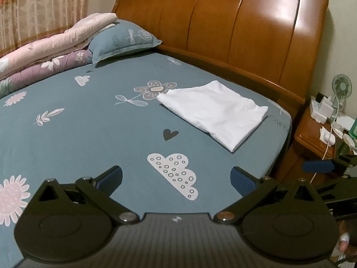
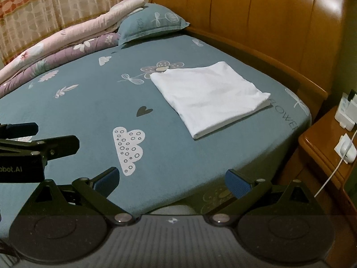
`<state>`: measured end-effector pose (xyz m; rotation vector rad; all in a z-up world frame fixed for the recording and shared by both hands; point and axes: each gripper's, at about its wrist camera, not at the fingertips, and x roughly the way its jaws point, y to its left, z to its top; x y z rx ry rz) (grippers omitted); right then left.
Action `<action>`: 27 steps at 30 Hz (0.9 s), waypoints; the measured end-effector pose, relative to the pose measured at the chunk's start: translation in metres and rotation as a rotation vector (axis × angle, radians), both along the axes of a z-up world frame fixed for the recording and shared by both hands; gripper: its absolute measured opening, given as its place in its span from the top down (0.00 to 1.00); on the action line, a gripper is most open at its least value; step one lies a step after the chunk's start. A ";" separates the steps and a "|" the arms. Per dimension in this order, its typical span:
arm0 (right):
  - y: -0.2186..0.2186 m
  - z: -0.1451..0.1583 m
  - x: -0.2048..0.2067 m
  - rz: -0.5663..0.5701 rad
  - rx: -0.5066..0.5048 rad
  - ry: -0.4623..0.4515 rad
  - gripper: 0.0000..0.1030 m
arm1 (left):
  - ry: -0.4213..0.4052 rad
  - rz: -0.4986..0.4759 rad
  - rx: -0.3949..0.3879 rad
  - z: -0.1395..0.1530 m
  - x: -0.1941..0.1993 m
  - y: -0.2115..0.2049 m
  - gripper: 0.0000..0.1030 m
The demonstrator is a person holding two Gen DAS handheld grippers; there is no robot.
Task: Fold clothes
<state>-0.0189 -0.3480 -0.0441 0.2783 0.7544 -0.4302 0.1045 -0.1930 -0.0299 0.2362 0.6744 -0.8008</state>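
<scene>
A white garment [image 1: 214, 114] lies folded into a flat rectangle on the blue patterned bedsheet [image 1: 100, 120], near the headboard side; it also shows in the right wrist view [image 2: 207, 98]. My left gripper [image 1: 176, 178] is open and empty, held above the sheet well short of the garment. My right gripper [image 2: 171, 179] is open and empty near the bed's front edge, also short of the garment. The left gripper's fingers [image 2: 55, 145] show at the left of the right wrist view. The right gripper's finger [image 1: 319, 166] shows at the right of the left wrist view.
A wooden headboard [image 1: 245, 26] rises behind the bed. A blue pillow [image 1: 122, 40] and folded pink and purple quilts [image 1: 44, 53] lie at the far left. A wooden nightstand [image 2: 323, 151] with chargers, a cable and a small fan [image 1: 341, 87] stands to the right.
</scene>
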 end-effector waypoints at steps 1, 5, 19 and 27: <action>-0.001 0.000 0.000 0.000 0.001 0.000 0.00 | 0.001 0.000 0.001 0.000 0.000 0.000 0.01; -0.003 -0.001 0.000 0.000 0.004 0.003 0.00 | 0.002 -0.001 0.002 0.000 0.000 -0.001 0.01; -0.006 -0.003 0.002 -0.014 0.008 0.009 0.00 | -0.002 -0.003 -0.008 -0.001 -0.001 -0.002 0.01; -0.006 -0.006 0.003 -0.012 0.007 0.021 0.00 | -0.017 -0.014 0.004 -0.001 -0.003 -0.004 0.01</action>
